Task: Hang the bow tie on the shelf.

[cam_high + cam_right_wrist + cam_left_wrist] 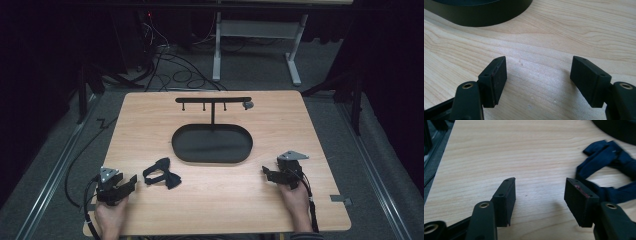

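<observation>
From the high view, the left gripper (131, 181) sits low on the bench (150, 115) near the front left corner, gripped by a hand (111, 216), and the dark bow tie (162, 172) lies just beside it, toward the middle of the front half. Over at the front right, the right gripper (266, 172) rests on the wood with its own hand (295, 200) behind it, well apart from the tie. Mid-bench sits a black oval tray (212, 156), and behind it a T-shaped rack (213, 100) stands with small pegs hanging under its bar. Switching to the left gripper view: jaws spread wide, nothing between them but bare wood, and the navy bow tie (609, 160) is right there, its strap passing close by the right-hand jaw; whether it touches is hard to tell. Now the right gripper view: jaws again held wide apart over empty wood grain, with the tray wall (481, 17) curving across the top.
</observation>
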{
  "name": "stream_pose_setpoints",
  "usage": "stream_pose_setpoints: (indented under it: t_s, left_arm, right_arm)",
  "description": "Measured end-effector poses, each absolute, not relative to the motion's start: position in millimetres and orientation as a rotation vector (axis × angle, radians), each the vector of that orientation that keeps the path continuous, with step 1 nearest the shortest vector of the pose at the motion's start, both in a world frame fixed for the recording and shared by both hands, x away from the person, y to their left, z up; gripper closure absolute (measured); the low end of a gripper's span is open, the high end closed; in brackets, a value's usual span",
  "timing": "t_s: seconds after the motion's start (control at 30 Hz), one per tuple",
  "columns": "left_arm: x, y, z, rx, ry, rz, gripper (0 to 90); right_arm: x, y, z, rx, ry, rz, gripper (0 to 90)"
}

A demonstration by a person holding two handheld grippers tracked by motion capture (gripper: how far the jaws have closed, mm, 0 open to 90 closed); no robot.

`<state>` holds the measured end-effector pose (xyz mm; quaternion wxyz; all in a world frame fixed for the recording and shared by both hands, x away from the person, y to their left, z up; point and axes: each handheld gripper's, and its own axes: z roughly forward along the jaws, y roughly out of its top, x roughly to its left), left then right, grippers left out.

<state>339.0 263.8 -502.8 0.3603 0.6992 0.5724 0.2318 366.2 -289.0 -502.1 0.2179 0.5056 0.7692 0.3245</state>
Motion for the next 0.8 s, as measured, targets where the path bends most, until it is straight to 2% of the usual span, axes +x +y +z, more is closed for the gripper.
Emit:
stream_pose_setpoints:
  t_s: [0.23, 0.5, 0.8]
  left_arm:
    - [326.7, 250.9, -485.1, 1.802, 1.38, 0.586, 44.0]
    - [322.5, 233.9, -483.6, 1.845, 1.32, 0.543, 45.4]
    - [326.7, 225.0, -496.4, 1.877, 1.309, 0.505, 56.6]
  right_arm:
    - [366.2, -289.0, -502.1, 1.4, 2.13, 0.899, 30.9]
    - [366.2, -289.1, -502.1, 1.399, 2.13, 0.899, 30.9]
    - [366.2, -289.0, -502.1, 1.402, 2.129, 0.899, 30.9]
